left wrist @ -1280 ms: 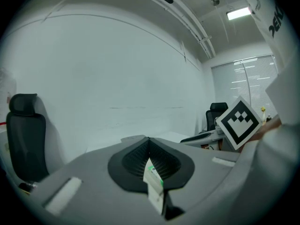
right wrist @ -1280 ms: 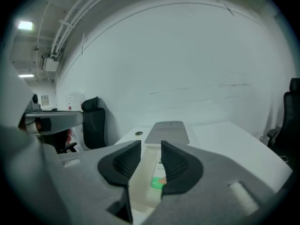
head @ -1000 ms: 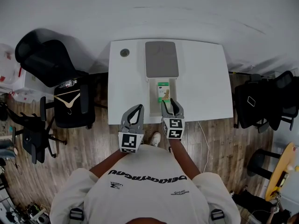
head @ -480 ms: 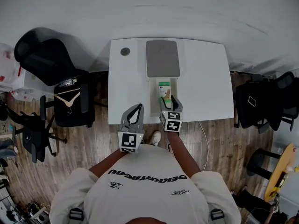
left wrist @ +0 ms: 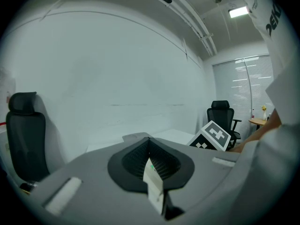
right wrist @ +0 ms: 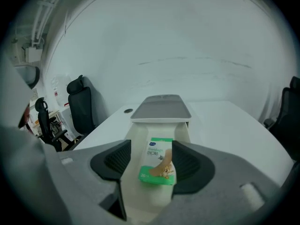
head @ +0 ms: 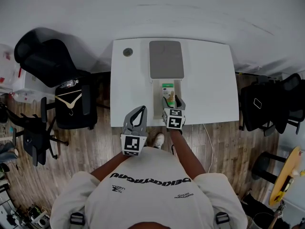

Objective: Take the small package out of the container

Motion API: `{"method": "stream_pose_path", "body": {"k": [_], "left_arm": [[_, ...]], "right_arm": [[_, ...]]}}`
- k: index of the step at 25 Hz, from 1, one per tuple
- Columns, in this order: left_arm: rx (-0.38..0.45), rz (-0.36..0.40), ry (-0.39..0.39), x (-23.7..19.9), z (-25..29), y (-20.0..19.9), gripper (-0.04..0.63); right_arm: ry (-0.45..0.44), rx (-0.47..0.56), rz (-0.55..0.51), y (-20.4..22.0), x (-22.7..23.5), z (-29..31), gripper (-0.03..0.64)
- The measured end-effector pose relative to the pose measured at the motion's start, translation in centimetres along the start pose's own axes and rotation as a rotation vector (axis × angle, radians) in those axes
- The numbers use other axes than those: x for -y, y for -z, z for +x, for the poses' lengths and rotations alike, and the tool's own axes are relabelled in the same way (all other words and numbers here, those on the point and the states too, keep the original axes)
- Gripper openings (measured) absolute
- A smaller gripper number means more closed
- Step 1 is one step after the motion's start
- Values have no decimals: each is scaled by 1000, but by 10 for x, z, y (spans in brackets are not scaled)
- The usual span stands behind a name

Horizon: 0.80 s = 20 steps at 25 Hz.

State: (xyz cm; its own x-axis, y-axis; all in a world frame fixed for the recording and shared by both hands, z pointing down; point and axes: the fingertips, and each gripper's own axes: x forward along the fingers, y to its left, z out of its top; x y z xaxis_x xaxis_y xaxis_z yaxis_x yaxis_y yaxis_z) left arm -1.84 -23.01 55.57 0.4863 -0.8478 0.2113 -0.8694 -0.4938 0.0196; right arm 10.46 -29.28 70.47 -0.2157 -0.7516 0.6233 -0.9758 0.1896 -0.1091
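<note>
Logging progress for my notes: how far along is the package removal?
Done: the gray lid sits back, leaving the container open. In hand: the right tongs, jaws just opened, straddle the small package without gripping it. Left to do: grip it and lift it out.

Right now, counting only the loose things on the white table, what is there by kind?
Container: 1
Grey lid: 1
Small package: 1
Total: 3

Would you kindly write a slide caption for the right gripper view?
Right claw, jaws just opening wider, with the small green package seen between them inside the white container.
</note>
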Motion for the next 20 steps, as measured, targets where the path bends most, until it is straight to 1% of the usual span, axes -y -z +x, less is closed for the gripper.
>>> {"method": "stream_pose_path", "body": {"k": [4, 10, 14, 20], "left_arm": [[-3, -1, 0, -1, 1, 0, -6], [-5, 0, -6, 0, 0, 0, -5], [-9, 1, -12, -2, 0, 1, -6], [-12, 5, -18, -2, 0, 3, -5]], "right_arm": [[15, -29, -11, 3, 5, 10, 269], [10, -63, -19, 10, 5, 24, 282], [6, -91, 10, 14, 5, 35, 299], [38, -136, -3, 24, 13, 46, 304]]}}
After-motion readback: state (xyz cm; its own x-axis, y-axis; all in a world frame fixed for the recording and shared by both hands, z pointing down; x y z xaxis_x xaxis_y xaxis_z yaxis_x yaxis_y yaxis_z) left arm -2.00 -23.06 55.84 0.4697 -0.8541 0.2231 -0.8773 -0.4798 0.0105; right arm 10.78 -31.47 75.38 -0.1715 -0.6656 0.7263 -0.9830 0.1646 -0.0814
